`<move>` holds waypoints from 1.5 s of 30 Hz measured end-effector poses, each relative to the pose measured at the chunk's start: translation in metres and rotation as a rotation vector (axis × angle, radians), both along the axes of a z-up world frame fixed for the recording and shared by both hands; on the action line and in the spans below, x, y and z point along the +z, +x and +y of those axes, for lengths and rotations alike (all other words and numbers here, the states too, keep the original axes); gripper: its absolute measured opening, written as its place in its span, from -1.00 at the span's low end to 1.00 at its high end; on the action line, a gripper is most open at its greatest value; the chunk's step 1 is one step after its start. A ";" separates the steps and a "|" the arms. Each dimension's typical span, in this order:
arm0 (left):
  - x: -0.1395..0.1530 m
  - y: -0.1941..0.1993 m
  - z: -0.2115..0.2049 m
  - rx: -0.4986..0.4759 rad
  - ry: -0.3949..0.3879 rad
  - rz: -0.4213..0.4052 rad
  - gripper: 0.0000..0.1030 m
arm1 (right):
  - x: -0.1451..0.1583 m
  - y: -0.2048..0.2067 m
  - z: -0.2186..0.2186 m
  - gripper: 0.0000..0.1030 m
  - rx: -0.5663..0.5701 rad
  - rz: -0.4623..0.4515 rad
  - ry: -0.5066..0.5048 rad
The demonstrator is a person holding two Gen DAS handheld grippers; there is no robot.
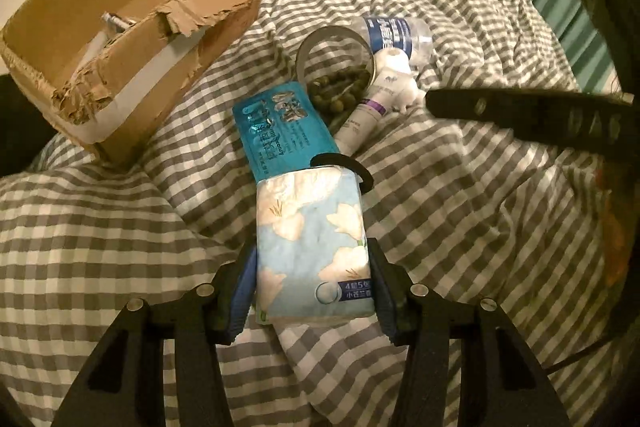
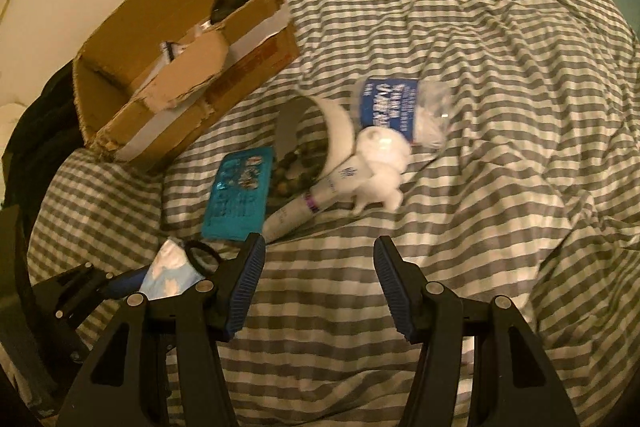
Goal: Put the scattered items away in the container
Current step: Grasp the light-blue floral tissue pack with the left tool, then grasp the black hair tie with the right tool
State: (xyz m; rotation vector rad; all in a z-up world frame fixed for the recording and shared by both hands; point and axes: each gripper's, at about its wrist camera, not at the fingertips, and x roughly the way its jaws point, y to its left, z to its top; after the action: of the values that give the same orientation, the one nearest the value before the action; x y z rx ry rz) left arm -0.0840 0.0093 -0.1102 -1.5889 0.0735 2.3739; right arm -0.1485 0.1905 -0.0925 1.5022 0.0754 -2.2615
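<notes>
Checked duvet (image 2: 460, 27), bed | left gripper (image 1: 312, 291) clamps tissue pack (image 1: 312, 247) | right gripper (image 2: 320, 287) wide, empty | lift clear, carry over cardboard box (image 1: 120, 27) rim at duvet's far-left corner before releasing.

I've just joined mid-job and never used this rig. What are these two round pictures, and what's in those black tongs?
Each picture comes from a camera riding on handheld tongs, looking along the fingers. In the left view, the left tongs grip a flowered tissue pack. In the right view, the right tongs are open and hold nothing. On the checked quilt lie a teal packet, a tape roll, beads, a tube and a blue-labelled bag. The cardboard box is the container.
</notes>
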 end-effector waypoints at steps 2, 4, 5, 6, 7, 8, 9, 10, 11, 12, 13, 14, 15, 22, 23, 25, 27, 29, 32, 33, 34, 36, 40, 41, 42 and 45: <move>0.007 -0.001 -0.005 0.008 0.037 0.003 0.02 | -0.003 0.004 -0.007 0.09 0.023 -0.001 -0.005; 0.015 -0.003 -0.010 0.016 0.066 0.006 0.02 | -0.007 0.005 -0.012 0.09 0.038 -0.007 -0.008; 0.018 -0.003 -0.012 0.019 0.077 0.008 0.02 | -0.009 0.005 -0.014 0.09 0.042 -0.010 -0.008; 0.020 -0.004 -0.015 0.027 0.083 0.014 0.02 | -0.011 0.005 -0.016 0.09 0.043 -0.014 -0.011; 0.023 -0.004 -0.018 0.039 0.071 0.023 0.02 | -0.013 0.005 -0.016 0.09 0.042 -0.019 -0.017; 0.025 -0.007 -0.021 0.047 0.060 0.025 0.02 | -0.014 0.005 -0.016 0.09 0.040 -0.021 -0.019; 0.026 -0.009 -0.026 0.055 0.062 0.026 0.02 | -0.016 0.004 -0.016 0.09 0.039 -0.024 -0.020; 0.028 -0.011 -0.033 0.073 0.070 0.032 0.02 | -0.017 0.003 -0.016 0.09 0.037 -0.026 -0.017; 0.028 -0.013 -0.038 0.091 0.066 0.038 0.02 | -0.017 0.003 -0.016 0.09 0.034 -0.025 -0.017; 0.026 -0.015 -0.042 0.113 0.049 0.041 0.02 | -0.017 0.003 -0.016 0.09 0.032 -0.026 -0.018; 0.023 -0.017 -0.046 0.123 0.042 0.040 0.02 | -0.019 0.002 -0.016 0.09 0.032 -0.030 -0.018; 0.020 -0.018 -0.049 0.128 0.051 0.038 0.02 | -0.021 0.002 -0.017 0.09 0.033 -0.035 -0.017; 0.016 -0.020 -0.052 0.131 0.077 0.029 0.02 | -0.021 0.001 -0.018 0.09 0.033 -0.037 -0.017; 0.003 -0.020 -0.044 0.080 0.077 0.005 0.02 | -0.018 0.002 -0.034 0.09 0.081 -0.036 -0.123; 0.003 -0.019 -0.042 0.066 0.076 0.007 0.02 | -0.017 0.003 -0.036 0.09 0.091 -0.033 -0.138; 0.004 -0.017 -0.032 0.034 0.064 0.013 0.02 | -0.016 0.004 -0.042 0.09 0.116 -0.031 -0.158; 0.004 -0.015 -0.026 0.014 0.063 0.013 0.02 | -0.018 0.004 -0.049 0.09 0.144 -0.049 -0.196; 0.004 -0.013 -0.020 -0.005 0.067 0.011 0.02 | -0.020 0.005 -0.052 0.09 0.159 -0.069 -0.238; 0.002 -0.011 -0.012 -0.030 0.067 0.008 0.02 | -0.027 0.003 -0.055 -0.13 0.171 -0.122 -0.316; 0.001 -0.010 -0.012 -0.029 0.059 0.007 0.02 | -0.030 0.002 -0.056 -0.50 0.173 -0.149 -0.339; 0.000 -0.010 -0.012 -0.031 0.056 0.002 0.02 | -0.033 0.001 -0.056 -0.51 0.170 -0.171 -0.348; -0.003 -0.011 -0.014 -0.031 0.061 -0.011 0.02 | -0.039 -0.001 -0.055 -0.54 0.154 -0.195 -0.347; -0.010 -0.012 -0.017 -0.010 0.000 -0.018 0.02 | -0.041 -0.003 -0.049 -0.54 0.104 -0.172 -0.302; -0.011 -0.013 -0.020 0.000 -0.021 -0.019 0.02 | -0.041 -0.005 -0.049 -0.54 0.093 -0.167 -0.278; -0.014 -0.013 -0.023 0.009 -0.031 -0.027 0.02 | -0.042 -0.007 -0.048 -0.54 0.082 -0.160 -0.248; -0.021 -0.017 -0.034 0.056 -0.023 -0.050 0.02 | -0.047 -0.011 -0.043 -0.53 0.052 -0.148 -0.182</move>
State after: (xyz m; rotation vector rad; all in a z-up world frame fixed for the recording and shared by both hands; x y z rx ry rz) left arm -0.1010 -0.0251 -0.1312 -1.6811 0.0472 2.3817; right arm -0.1593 0.1471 -0.1398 1.5449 -0.1295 -2.0495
